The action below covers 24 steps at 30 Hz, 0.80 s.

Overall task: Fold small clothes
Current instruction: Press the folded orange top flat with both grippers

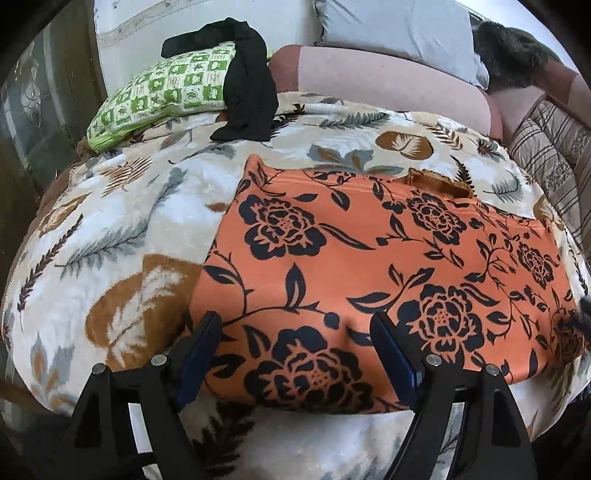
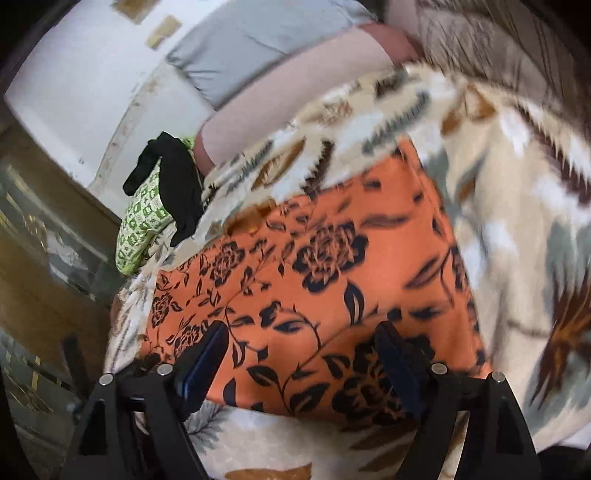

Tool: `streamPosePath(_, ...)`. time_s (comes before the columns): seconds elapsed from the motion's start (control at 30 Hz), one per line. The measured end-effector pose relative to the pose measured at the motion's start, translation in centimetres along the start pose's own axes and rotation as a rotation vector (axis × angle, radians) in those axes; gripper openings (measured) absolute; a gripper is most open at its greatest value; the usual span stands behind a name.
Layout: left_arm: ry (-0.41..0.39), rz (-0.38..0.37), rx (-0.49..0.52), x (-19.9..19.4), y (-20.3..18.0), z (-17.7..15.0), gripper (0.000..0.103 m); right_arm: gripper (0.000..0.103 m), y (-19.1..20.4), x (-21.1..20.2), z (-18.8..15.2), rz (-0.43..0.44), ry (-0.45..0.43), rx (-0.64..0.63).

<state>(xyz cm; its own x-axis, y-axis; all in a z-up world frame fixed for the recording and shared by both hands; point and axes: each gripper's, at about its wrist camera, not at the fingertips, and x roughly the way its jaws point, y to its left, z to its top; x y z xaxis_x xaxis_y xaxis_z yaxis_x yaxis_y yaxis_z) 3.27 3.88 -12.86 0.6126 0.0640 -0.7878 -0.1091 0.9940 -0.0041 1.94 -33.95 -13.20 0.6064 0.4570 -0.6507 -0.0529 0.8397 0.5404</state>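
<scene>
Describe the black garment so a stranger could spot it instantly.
Start at the leaf-patterned blanket covering the bed. At its far end lies a green-and-white checked pillow; the black garment is draped over that pillow, its end trailing onto the blanket. It is the only plain black cloth there.

Orange garment w/ black floral print, lying flat on bed, folded approx. rectangular; small brown trim at far edge.

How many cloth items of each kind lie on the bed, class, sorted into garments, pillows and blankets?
Garments: 2, the orange cloth with black flower print and the black garment.
Pillows: 3, the green-and-white checked pillow, the pink bolster, the grey pillow.
Blankets: 1, the cream leaf-print fleece blanket.
Total: 6
</scene>
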Motion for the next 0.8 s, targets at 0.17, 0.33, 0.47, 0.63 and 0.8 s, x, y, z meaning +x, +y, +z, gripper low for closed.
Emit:
streamPosePath(0.17,0.050,-0.010,0.023,1.5,0.5,-1.1,0.087,0.085,-1.3,0.6,0.0,0.014,0.044,0.116)
streamPosePath(0.33,-0.077,-0.037,0.088,-0.6,0.2,-0.7,0.087,0.085,2.2,0.1,3.9,0.058,0.008,0.021)
streamPosePath(0.47,-0.033,-0.063,0.071,1.8,1.2,-0.7,0.087,0.085,3.2,4.8,7.3,0.147,0.118,-0.007)
streamPosePath(0.63,-0.040,-0.068,0.117,1.9,1.3,-1.4,0.087,0.083,-3.8,10.7,10.7,0.050,0.179,0.229)
streamPosePath(0.8,-0.046,-0.077,0.098,2.4,1.5,-1.5,0.088,0.084,-4.2,9.6,13.5,0.084,0.093,0.223)
